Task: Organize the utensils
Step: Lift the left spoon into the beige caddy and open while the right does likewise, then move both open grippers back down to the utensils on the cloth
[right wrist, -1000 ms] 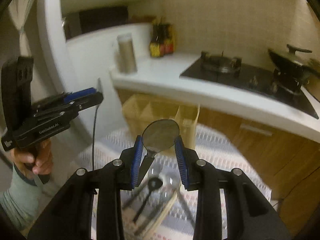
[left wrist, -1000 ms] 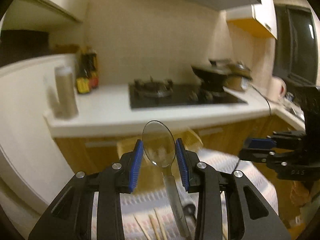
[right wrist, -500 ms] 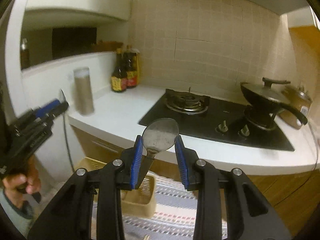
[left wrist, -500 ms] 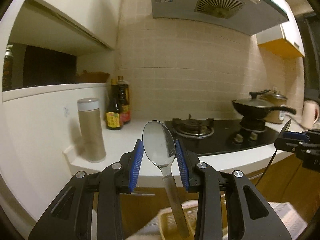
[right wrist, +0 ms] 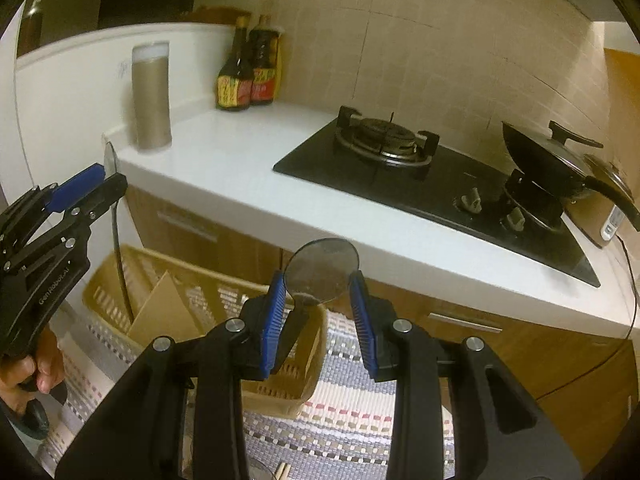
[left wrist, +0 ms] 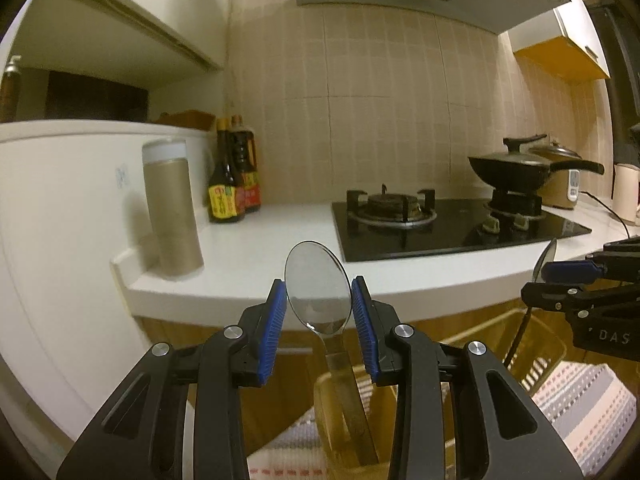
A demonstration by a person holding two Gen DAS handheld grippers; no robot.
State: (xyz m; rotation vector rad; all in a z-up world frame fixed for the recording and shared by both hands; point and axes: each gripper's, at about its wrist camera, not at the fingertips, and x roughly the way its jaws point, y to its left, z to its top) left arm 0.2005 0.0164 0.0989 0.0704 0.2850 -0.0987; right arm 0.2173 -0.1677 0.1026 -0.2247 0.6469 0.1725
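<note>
Above the striped woven mat (right wrist: 348, 408), both grippers hang before the white kitchen counter (left wrist: 256, 264), each clamped on a utensil. The left gripper (left wrist: 319, 312) pinches a shiny metal spoon (left wrist: 318, 286) at the neck, bowl up, handle slanting down into the tan slotted plastic basket (right wrist: 208, 308). The right gripper (right wrist: 318, 304) is closed on a second metal spoon with a duller bowl (right wrist: 322, 266), whose handle angles down over the basket's near rim. From the right wrist view, the left gripper sits at the far left with its spoon's thin handle dropping into the basket's left compartment, beside a slanted tan divider (right wrist: 160, 316). On the counter stand a tall beige tumbler with a white lid (left wrist: 172, 210) near the front left corner, two dark sauce bottles with yellow-red labels (left wrist: 232, 184) by the tiled wall, and a black glass gas hob (left wrist: 452, 222) carrying a lidded black wok (left wrist: 516, 170). The counter's front edge overhangs wooden cabinet doors (right wrist: 520, 352) just behind the basket; open counter lies between tumbler and hob.
</note>
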